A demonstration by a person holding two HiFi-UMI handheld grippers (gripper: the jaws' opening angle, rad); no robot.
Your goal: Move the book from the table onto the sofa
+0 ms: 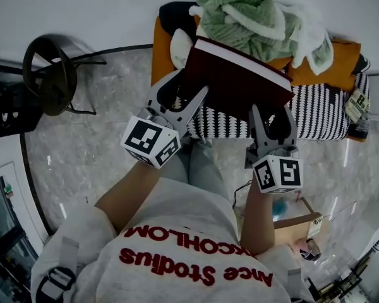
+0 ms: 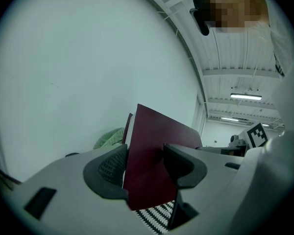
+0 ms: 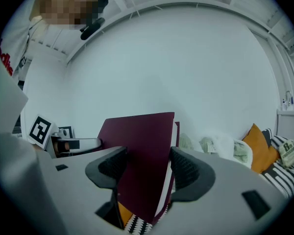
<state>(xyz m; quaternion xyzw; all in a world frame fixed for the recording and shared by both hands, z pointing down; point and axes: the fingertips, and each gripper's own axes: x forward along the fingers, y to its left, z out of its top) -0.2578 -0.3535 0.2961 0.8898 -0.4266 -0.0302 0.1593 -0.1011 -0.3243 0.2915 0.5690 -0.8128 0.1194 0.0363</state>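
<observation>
A dark red hardcover book (image 1: 237, 76) hangs above the sofa (image 1: 316, 109), carried between both grippers. My left gripper (image 1: 188, 92) is shut on the book's left edge; in the left gripper view the red cover (image 2: 152, 165) fills the gap between the black pads (image 2: 110, 170). My right gripper (image 1: 273, 111) is shut on the near right corner, and the right gripper view shows cover and white page edges (image 3: 144, 165) pinched between its pads (image 3: 186, 173). The book lies roughly flat, over the striped black-and-white sofa seat.
A green and white fluffy blanket (image 1: 252, 14) is heaped on the sofa's back part, with orange cushions (image 1: 325, 68) beside it. A round black stool (image 1: 50, 74) stands left on the marble floor. A cardboard box (image 1: 294, 216) sits near my right arm.
</observation>
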